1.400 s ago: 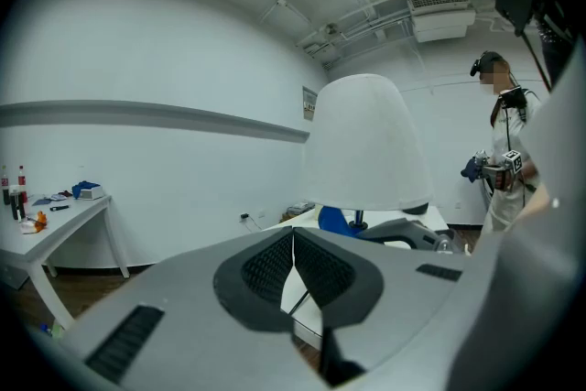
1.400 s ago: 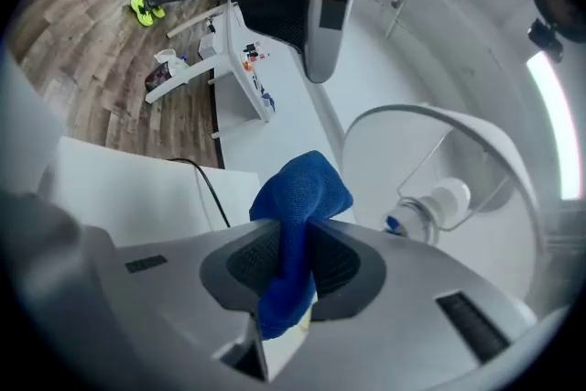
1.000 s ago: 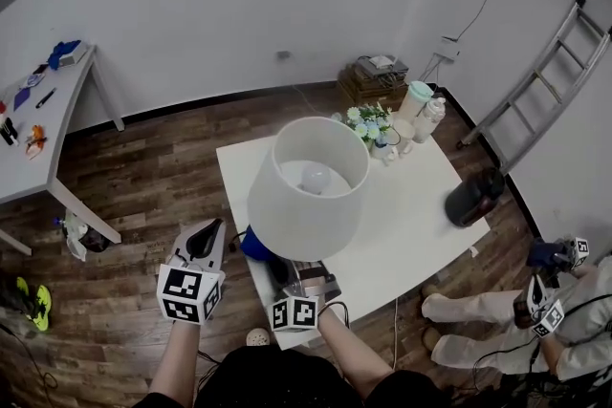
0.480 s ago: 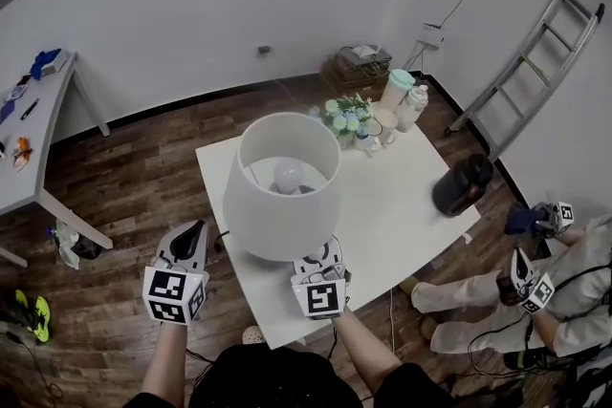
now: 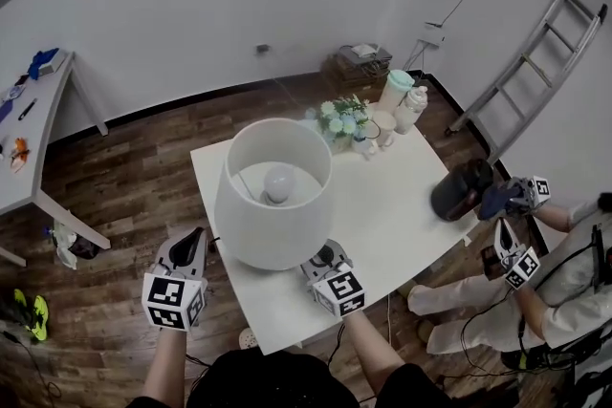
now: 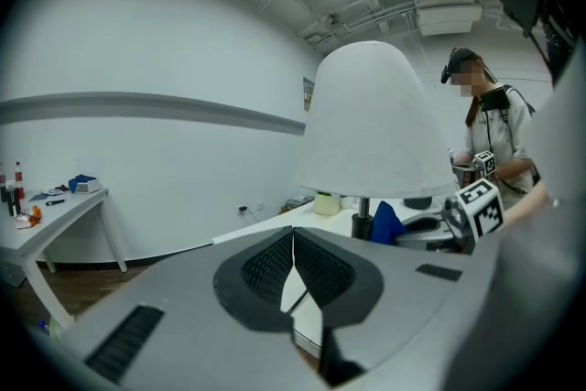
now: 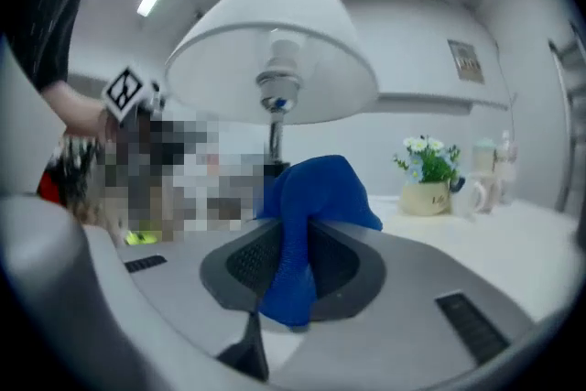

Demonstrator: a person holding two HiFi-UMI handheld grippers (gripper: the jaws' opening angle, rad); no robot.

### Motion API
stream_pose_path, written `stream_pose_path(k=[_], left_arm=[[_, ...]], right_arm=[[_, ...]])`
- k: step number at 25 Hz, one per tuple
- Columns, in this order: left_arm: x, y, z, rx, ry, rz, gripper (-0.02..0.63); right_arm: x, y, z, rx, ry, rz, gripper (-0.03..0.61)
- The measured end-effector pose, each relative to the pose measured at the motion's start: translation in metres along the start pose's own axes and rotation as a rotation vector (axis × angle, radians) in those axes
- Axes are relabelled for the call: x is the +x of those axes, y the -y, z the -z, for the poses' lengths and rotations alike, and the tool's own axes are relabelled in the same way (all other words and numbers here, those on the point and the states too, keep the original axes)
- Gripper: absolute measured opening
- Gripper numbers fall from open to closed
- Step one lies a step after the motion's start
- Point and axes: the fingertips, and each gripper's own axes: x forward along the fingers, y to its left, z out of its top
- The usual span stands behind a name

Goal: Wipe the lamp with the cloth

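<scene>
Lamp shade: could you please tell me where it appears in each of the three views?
Head view: lamp shade centre-left, seen from above, bulb inside.
Left gripper view: lamp shade upper middle-right, above the jaws.
Right gripper view: lamp shade upper centre, seen from below.
Shared landmark: the white table beneath it.

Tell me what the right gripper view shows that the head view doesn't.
Only the right gripper view: the blue cloth pinched in the right gripper's jaws, and the lamp's thin stem. Only the head view: a second person seated right of the white table. Both: the white tapered lampshade and potted flowers.
</scene>
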Motion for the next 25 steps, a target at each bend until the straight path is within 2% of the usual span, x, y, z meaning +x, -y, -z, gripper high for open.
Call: stream_pose_path(k=[4,6,8,10,12,15,18,20,23,25], left_arm=[[0.003,0.000,-0.004,0.004,-0.001,-0.012,0.011],[0.003,-0.001,-0.003,0.006,-0.008,-0.024,0.011],[0.003,-0.004,-0.002,0.007,-0.019,-0.042,0.011],[0.003,-0.008,0.000,0.005,-0.029,-0.061,0.011],[0.002,-0.009,0.002,0.000,-0.041,-0.077,0.011],[0.003,-0.009,0.009,-0.015,-0.060,-0.100,0.011],[0.004,-0.010,0.011,-0.033,-0.067,-0.119,0.011],[0.004,-0.010,0.011,-0.040,-0.068,-0.127,0.011],[0.004,-0.009,0.012,-0.056,-0.063,-0.132,0.012],[0.006,-0.008,0.013,-0.061,-0.060,-0.132,0.012]], right_arm=[[0.005,0.048,-0.030,0.451,0.200,-0.181,0.075],[0.012,0.069,-0.047,0.605,0.276,-0.275,0.075],[0.022,0.081,-0.067,0.684,0.331,-0.380,0.075],[0.034,0.081,-0.082,0.740,0.344,-0.508,0.075],[0.048,0.075,-0.089,0.809,0.315,-0.632,0.075],[0.065,0.061,-0.086,0.885,0.265,-0.760,0.075],[0.072,0.040,-0.075,0.885,0.187,-0.863,0.075],[0.078,0.027,-0.062,0.803,0.093,-0.857,0.075],[0.090,0.022,-0.029,0.604,-0.075,-0.752,0.075],[0.098,0.030,-0.006,0.451,-0.175,-0.624,0.075]])
